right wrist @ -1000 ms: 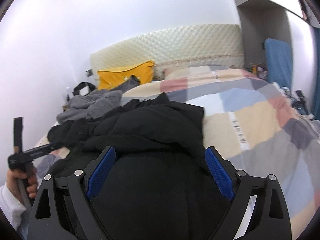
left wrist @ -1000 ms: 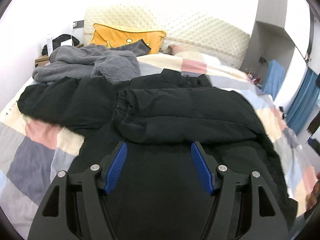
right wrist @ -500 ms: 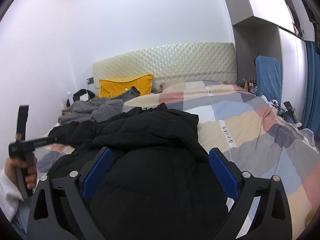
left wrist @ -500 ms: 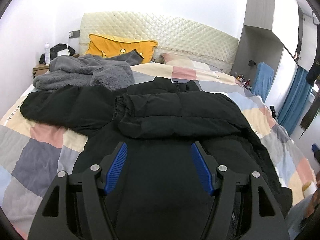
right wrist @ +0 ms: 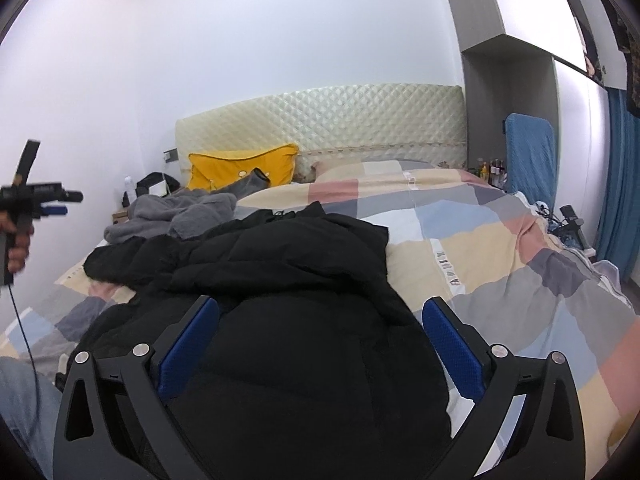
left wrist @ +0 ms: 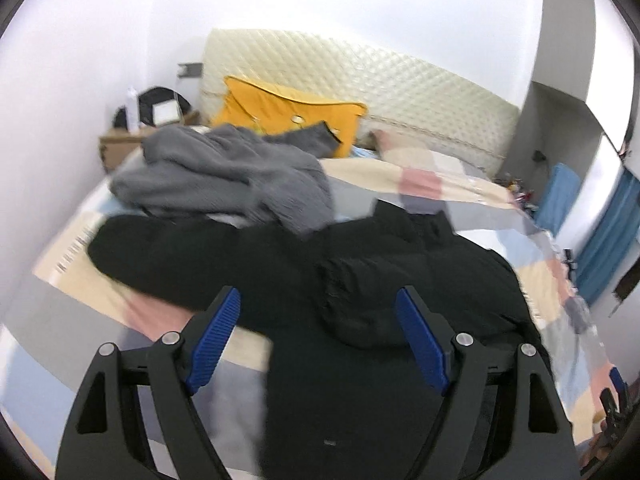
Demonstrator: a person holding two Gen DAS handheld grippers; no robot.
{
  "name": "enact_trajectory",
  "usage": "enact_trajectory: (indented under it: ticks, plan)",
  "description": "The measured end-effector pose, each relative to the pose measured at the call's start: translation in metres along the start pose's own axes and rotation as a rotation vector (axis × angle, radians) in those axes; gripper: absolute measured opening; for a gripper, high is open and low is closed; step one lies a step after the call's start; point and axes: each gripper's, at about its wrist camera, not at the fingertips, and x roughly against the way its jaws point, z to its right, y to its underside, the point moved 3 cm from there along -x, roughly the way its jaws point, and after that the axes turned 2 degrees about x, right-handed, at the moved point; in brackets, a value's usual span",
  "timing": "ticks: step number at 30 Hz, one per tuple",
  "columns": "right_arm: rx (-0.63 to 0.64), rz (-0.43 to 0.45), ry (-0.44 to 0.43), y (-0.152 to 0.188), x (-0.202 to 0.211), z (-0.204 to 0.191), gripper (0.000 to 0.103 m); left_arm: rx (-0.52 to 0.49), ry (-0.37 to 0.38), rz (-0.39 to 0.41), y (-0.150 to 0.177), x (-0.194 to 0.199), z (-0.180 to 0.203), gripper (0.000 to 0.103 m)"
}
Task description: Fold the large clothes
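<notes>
Left wrist view: left gripper (left wrist: 318, 336) spread wide, empty, above the black jacket (left wrist: 360, 300). Its unfolded sleeve (left wrist: 168, 256) runs away leftward, nearest this gripper. Right gripper (right wrist: 320, 344) likewise agape over the jacket's body.

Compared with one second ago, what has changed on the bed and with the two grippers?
The left gripper swung toward the left; its view is now blurred. The right gripper pulled back and up. Nothing was grasped or released: both are open and empty. The black jacket, grey garment and yellow pillow lie as before.
</notes>
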Motion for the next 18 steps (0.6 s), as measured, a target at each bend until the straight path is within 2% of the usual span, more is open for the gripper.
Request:
enact_trajectory:
  ticks: [3, 8, 12, 14, 18]
  plan:
    - [-0.004, 0.01, -0.016, 0.0, -0.001, -0.001, 0.103, 0.0, -0.005, -0.013, -0.014, 0.007, -0.018, 0.081]
    - [-0.014, -0.01, -0.001, 0.0, -0.01, -0.001, 0.103, -0.001, -0.067, -0.039, -0.032, 0.003, -0.061, 0.084]
    - [-0.046, -0.038, 0.018, 0.0, -0.019, 0.003, 0.103, 0.08, -0.092, -0.066, -0.036, -0.012, -0.115, 0.086]
    - [-0.065, -0.052, 0.027, 0.001, -0.023, 0.005, 0.103, 0.119, -0.147, -0.065, -0.035, -0.025, -0.144, 0.087]
    - [-0.096, -0.082, 0.042, 0.001, -0.031, 0.007, 0.103, 0.219, -0.184, -0.098, -0.021, -0.064, -0.202, 0.09]
